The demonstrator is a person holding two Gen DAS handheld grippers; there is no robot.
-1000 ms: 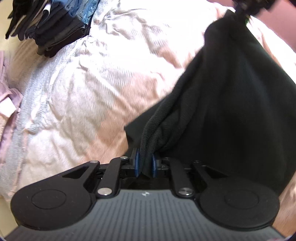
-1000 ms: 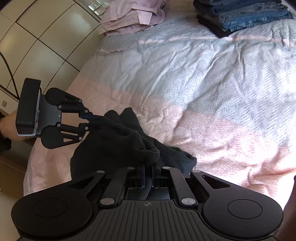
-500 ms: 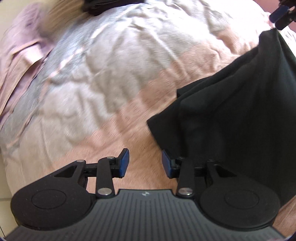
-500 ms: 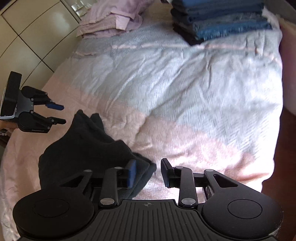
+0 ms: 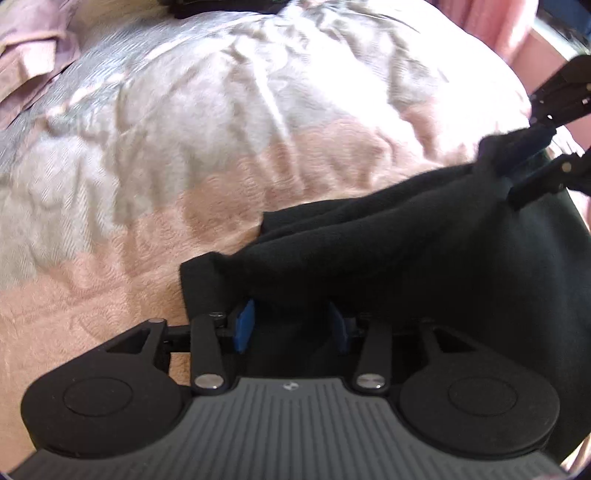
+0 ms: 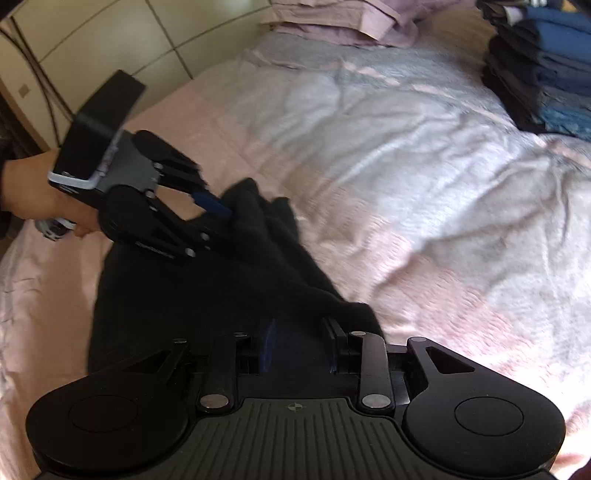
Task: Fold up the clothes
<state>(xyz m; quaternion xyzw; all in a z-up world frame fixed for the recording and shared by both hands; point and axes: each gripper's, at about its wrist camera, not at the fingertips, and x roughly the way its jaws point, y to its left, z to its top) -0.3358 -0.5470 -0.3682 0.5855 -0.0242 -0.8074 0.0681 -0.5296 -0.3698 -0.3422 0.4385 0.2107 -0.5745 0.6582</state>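
Observation:
A black garment [image 5: 406, 251] lies bunched on the pink and grey bedspread [image 5: 221, 129]. My left gripper [image 5: 291, 326] is open, with its blue pads on either side of the garment's near edge. My right gripper [image 6: 299, 343] is open too, with a fold of the same garment [image 6: 221, 295] between its fingers. In the right wrist view the left gripper [image 6: 218, 218] sits at the garment's far left corner. In the left wrist view the right gripper [image 5: 532, 162] sits at its far right corner.
A stack of folded dark and blue clothes [image 6: 543, 70] stands at the back right of the bed. Folded pale lilac clothes [image 6: 343, 22] lie at the back. A tiled wall [image 6: 92, 44] is on the left.
One second ago both grippers were shut on the hanging garment. They let it go onto the bed, and now both open grippers have closed in around its edge again.

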